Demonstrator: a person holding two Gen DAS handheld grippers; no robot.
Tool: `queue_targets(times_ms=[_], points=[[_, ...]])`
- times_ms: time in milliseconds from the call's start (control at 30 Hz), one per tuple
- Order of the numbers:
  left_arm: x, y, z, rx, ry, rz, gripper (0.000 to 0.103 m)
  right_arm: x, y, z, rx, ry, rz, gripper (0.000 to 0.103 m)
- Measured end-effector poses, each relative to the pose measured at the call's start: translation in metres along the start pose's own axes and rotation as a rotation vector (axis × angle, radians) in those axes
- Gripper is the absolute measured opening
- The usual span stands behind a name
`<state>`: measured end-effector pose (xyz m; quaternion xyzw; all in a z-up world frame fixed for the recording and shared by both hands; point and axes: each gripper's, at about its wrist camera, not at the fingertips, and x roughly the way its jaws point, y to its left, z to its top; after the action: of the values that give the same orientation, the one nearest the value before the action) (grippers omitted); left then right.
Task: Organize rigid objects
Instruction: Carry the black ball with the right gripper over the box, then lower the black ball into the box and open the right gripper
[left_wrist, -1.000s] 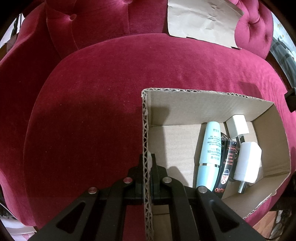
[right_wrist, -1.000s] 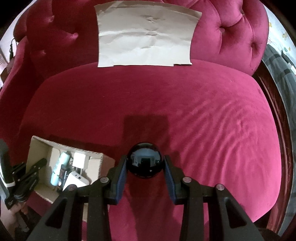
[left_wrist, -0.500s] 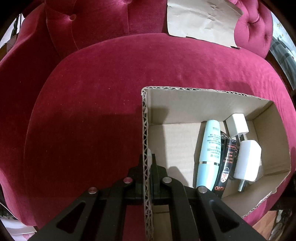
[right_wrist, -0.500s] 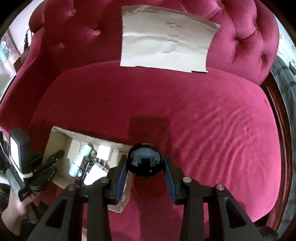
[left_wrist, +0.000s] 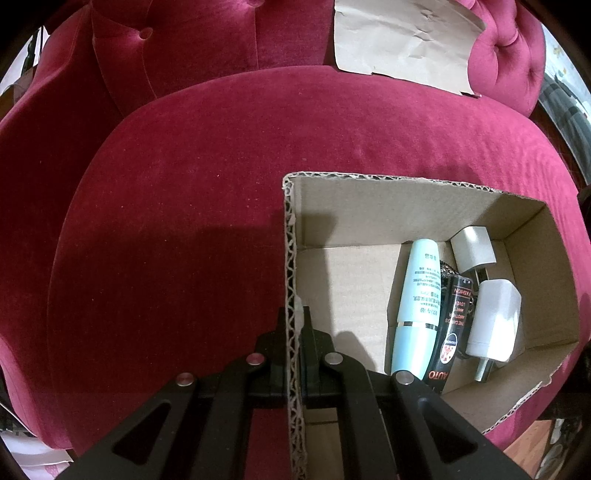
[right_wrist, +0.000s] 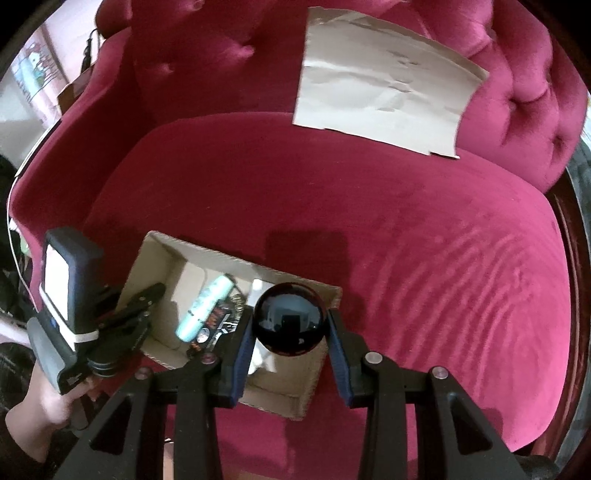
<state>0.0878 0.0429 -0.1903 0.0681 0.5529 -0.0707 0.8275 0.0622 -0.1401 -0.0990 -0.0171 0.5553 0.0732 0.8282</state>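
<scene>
Above the cardboard box (right_wrist: 280, 400), your right gripper (right_wrist: 290, 332) clamped the black ball (right_wrist: 289, 318), undropped; your left gripper (left_wrist: 294, 332) pinched its wall, four items already inside.

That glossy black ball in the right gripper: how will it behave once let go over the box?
The black ball is round and glossy, so probably slippery and apt to roll. Inside the cardboard box its walls should likely stop it. It looks rigid.

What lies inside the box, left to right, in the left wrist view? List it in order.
Cardboard box wall clamped by the left gripper → bare box floor → light blue tube → black tube → white plug adapter. A second white adapter sits farther back, overlapping their columns.
</scene>
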Motion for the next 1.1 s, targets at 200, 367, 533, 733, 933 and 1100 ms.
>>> queue_targets(times_ms=[200, 367, 533, 733, 933, 1100], points=[[0.0, 0.0, 0.0, -0.001, 0.0, -0.001, 0.004, 0.006, 0.022, -0.001, -0.04, 0.0, 0.018, 0.04], [0.001, 0.0, 0.0, -0.002, 0.0, -0.004, 0.004, 0.01, 0.032, -0.001, -0.068, -0.001, 0.023, 0.04], [0.001, 0.001, 0.0, -0.003, 0.0, -0.005, 0.004, 0.016, 0.044, -0.002, -0.098, -0.011, 0.024, 0.04], [0.001, 0.001, 0.0, -0.003, 0.0, -0.006, 0.004, 0.032, 0.057, -0.002, -0.107, -0.017, 0.032, 0.04], [0.002, 0.001, 0.0, -0.005, 0.0, -0.007, 0.004, 0.042, 0.063, -0.006, -0.084, -0.032, 0.05, 0.04], [0.001, 0.001, 0.0, -0.006, -0.001, -0.008, 0.004, 0.049, 0.063, -0.007, -0.062, -0.04, 0.046, 0.041]])
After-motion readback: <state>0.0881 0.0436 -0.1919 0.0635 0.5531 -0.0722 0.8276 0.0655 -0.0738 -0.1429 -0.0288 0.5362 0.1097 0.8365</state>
